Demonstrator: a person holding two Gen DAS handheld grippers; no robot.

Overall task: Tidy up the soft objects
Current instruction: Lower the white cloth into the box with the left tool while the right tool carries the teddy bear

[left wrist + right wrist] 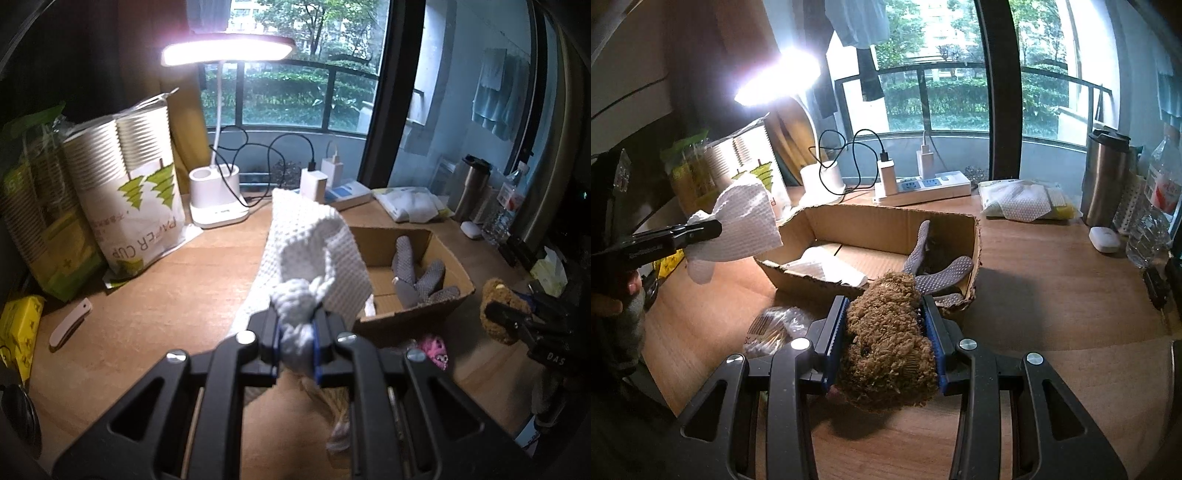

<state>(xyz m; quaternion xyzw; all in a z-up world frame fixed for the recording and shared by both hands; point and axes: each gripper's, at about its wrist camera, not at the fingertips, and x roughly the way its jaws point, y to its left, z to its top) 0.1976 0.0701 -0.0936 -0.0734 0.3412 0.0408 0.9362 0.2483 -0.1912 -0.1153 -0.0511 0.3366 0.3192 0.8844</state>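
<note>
White cloth (314, 254) beside "PAPER CUP" bag (144, 206)

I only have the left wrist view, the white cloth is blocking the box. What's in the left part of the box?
Observer: In the right wrist view, a white folded cloth lies in the left part of the cardboard box, beside the grey dotted gloves.
Operator: What is the right gripper holding?
Observer: The right gripper is shut on a brown plush toy, just in front of the box's near wall.
Operator: Is my cloth over the box yet?
Observer: No. The left gripper holds the white cloth in the air, left of the box's left wall.
</note>
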